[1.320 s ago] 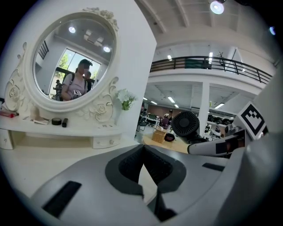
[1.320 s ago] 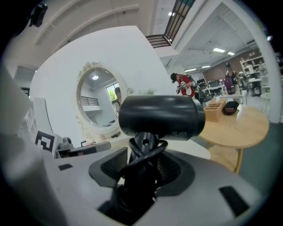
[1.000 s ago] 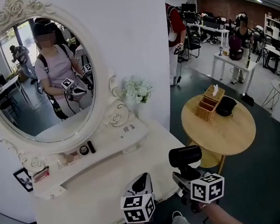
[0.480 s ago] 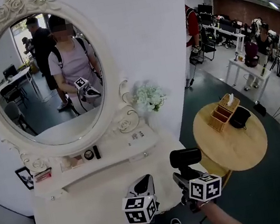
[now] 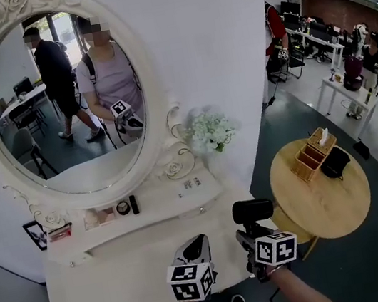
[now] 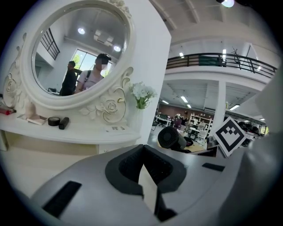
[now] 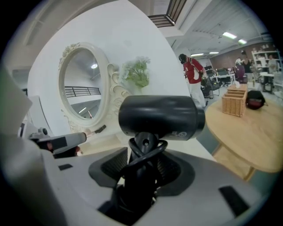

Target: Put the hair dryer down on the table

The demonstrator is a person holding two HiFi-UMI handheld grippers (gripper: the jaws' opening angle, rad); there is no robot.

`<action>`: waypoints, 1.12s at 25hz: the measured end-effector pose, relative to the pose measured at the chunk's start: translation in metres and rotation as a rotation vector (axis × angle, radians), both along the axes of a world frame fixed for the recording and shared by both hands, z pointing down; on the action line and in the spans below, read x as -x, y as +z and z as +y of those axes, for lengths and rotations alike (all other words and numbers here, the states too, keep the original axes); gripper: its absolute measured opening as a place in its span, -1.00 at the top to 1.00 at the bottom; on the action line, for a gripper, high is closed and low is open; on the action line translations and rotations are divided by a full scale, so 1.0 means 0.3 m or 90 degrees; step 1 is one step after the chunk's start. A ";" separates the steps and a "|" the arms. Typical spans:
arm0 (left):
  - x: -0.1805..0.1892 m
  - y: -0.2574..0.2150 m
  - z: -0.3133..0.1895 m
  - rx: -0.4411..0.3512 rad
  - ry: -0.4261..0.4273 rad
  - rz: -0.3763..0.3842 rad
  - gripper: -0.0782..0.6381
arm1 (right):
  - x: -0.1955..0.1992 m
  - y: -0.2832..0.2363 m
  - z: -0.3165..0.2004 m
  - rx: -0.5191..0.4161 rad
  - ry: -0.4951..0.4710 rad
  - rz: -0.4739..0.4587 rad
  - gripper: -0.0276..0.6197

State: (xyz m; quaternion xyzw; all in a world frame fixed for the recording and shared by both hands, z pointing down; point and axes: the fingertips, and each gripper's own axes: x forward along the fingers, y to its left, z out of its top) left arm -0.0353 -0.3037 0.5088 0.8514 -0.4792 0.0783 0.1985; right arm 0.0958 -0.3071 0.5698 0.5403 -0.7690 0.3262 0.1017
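Head view: right hand-held gripper [image 5: 256, 234] carries the hair dryer [image 5: 252, 211] upright, barrel on top, at the front right corner of the white counter [image 5: 111, 283]. It's in the air, not set down. Left hand-held gripper [image 5: 194, 245] sits just beside it, over the counter's front edge. We'd say it's parked there to keep out of the drop path.

Left gripper view: left jaws are together, nothing between the pads. The dryer's rear grille [image 6: 170, 137] shows off to the right, apart from this gripper.

Right gripper view: right jaws are clamped on the dryer's handle, with the cord looped round it at the grip [image 7: 143, 163]. Barrel [image 7: 159, 117] lies level across the top. A grip low on the handle keeps the heavy end up, so expect it to tip on release. Bare counter [image 7: 106, 143] lies ahead left, so we judge that to be the landing spot. Set-down isn't done yet.
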 end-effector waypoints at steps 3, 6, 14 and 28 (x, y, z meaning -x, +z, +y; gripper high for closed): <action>0.003 0.007 -0.008 0.003 -0.007 -0.003 0.77 | -0.004 0.033 -0.024 0.011 -0.005 0.008 0.29; 0.006 0.014 -0.012 0.007 -0.012 -0.005 0.77 | -0.001 0.061 -0.040 0.020 -0.010 0.013 0.29; 0.018 0.018 -0.010 0.009 -0.029 -0.011 0.77 | 0.004 0.135 -0.063 0.047 -0.022 0.026 0.29; 0.036 0.032 0.006 0.016 -0.053 -0.013 0.77 | 0.008 0.179 -0.091 0.099 -0.033 0.042 0.29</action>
